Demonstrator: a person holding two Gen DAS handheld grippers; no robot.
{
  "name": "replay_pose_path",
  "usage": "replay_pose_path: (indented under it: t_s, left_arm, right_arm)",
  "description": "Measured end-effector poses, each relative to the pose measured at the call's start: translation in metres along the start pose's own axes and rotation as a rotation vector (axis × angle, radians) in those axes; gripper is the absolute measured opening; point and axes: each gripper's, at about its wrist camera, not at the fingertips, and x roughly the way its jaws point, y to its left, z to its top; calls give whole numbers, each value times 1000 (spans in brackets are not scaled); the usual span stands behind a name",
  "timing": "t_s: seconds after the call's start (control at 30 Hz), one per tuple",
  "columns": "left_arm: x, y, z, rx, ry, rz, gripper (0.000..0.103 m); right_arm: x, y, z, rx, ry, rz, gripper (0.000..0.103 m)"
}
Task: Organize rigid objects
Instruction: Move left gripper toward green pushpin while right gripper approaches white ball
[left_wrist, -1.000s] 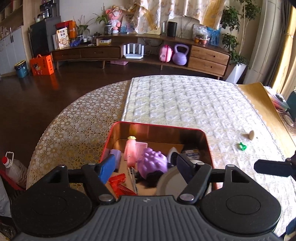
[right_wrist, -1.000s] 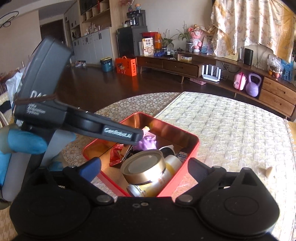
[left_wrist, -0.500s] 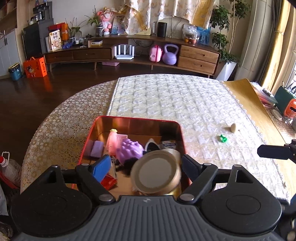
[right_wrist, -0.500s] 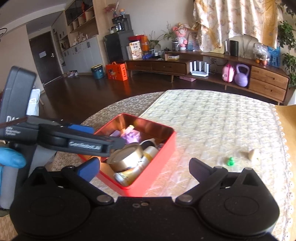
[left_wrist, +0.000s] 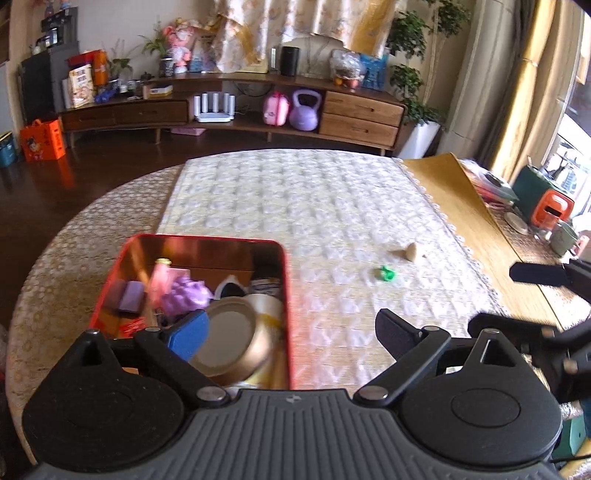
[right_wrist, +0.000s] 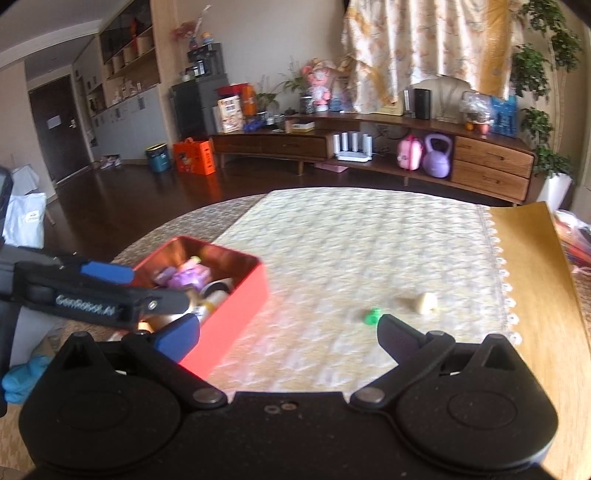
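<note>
Both views are motion-blurred. The red tin (left_wrist: 284, 295) sits on the counter (left_wrist: 314, 206), its near end cut off behind the left gripper (left_wrist: 291, 332); its contents overlap and are hard to separate, save a gold-lidded can (left_wrist: 229, 332). Left jaws spread wide, empty. Right gripper (right_wrist: 288, 332) likewise open, empty. A green piece (right_wrist: 372, 316) and beige piece (right_wrist: 426, 303) lie apart on open cloth right of the tin.

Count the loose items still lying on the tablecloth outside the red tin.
2: a green piece right of the red tin, and a cream piece just beyond it, further right. None seems hidden.
</note>
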Motion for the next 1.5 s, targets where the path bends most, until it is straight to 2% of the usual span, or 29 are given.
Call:
replay_pose_path:
  t_s: [0.2, 0.4, 0.57, 0.8, 0.9, 1.1, 1.33, 1.5]
  left_arm:
    - [14, -25, 3, 23, 18, -45, 102]
    - [31, -53, 6, 44, -16, -65, 102]
    - [55, -72, 9, 41, -7, -12, 102]
    - [102, -77, 15, -67, 60, -38, 102]
    - [119, -84, 16, -52, 58, -2, 102]
    - [143, -90, 17, -46, 34, -1, 102]
    - [166, -108, 12, 39, 12, 56, 102]
    - [179, -116, 8, 79, 4, 67, 101]
  right_arm:
    - [-3, -31, -1, 15, -28, -42, 103]
    - [5, -65, -2, 40, -32, -84, 103]
    - [21, -86, -1, 22, -5, -119, 103]
    - [51, -111, -1, 32, 27, -134, 103]
    - [63, -118, -1, 23, 37, -145, 103]
    - [89, -138, 1, 81, 75, -129, 102]
    - [118, -148, 5, 118, 106, -97, 97]
    - [136, -148, 3, 111, 131, -80, 93]
